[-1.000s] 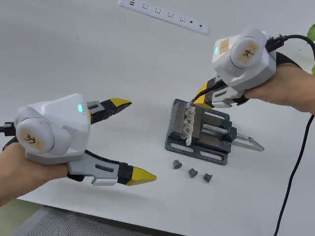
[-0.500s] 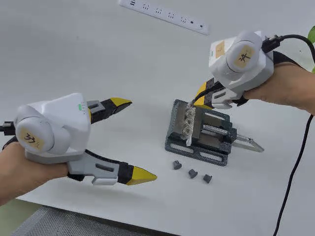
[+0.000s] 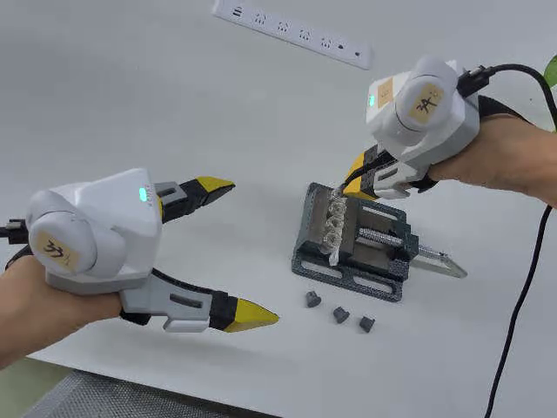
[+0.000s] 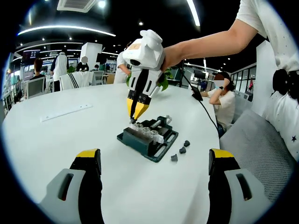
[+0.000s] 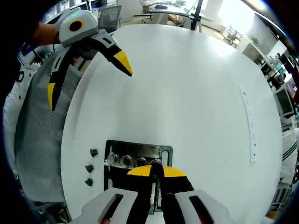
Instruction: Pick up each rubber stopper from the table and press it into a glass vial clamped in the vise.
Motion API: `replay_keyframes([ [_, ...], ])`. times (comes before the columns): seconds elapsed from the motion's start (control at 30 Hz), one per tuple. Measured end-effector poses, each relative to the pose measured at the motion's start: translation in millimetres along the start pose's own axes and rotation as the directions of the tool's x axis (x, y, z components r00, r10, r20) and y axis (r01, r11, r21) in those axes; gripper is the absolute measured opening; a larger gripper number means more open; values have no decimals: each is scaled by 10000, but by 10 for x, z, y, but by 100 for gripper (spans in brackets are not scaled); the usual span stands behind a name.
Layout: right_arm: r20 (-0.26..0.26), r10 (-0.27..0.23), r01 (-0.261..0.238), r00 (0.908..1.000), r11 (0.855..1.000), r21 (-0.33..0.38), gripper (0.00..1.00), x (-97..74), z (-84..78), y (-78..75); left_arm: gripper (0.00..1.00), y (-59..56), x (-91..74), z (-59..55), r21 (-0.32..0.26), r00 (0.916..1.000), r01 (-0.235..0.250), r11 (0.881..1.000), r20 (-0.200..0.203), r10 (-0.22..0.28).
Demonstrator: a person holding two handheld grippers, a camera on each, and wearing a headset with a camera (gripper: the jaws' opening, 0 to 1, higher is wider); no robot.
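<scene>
Rubber stoppers: three lie on the table at 6 o'clock of the vise.
My right gripper, jaws pressed together, sits over the 12 o'clock vial; my left gripper hovers spread at 9 o'clock.

white pwr strip far side of table, blk cable rt

three stoppers lie on the table before the vise.
</scene>
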State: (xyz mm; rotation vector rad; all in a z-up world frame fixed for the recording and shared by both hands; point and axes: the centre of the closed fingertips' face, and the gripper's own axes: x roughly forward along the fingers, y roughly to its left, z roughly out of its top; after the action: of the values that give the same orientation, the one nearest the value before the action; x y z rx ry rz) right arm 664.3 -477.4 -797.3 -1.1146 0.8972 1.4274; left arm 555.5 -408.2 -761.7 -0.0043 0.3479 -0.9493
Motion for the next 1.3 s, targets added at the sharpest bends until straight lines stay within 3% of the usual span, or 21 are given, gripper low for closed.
replay_keyframes([
  [0.53,-266,228,-227,9994,9997,64,1,12,-15,5,95,5,8,18,-2,10000,-9,10000,87,9],
  [1.3,-307,119,-115,9995,9998,132,0,24,-11,-17,95,27,11,50,-14,9998,-62,10000,188,62],
])
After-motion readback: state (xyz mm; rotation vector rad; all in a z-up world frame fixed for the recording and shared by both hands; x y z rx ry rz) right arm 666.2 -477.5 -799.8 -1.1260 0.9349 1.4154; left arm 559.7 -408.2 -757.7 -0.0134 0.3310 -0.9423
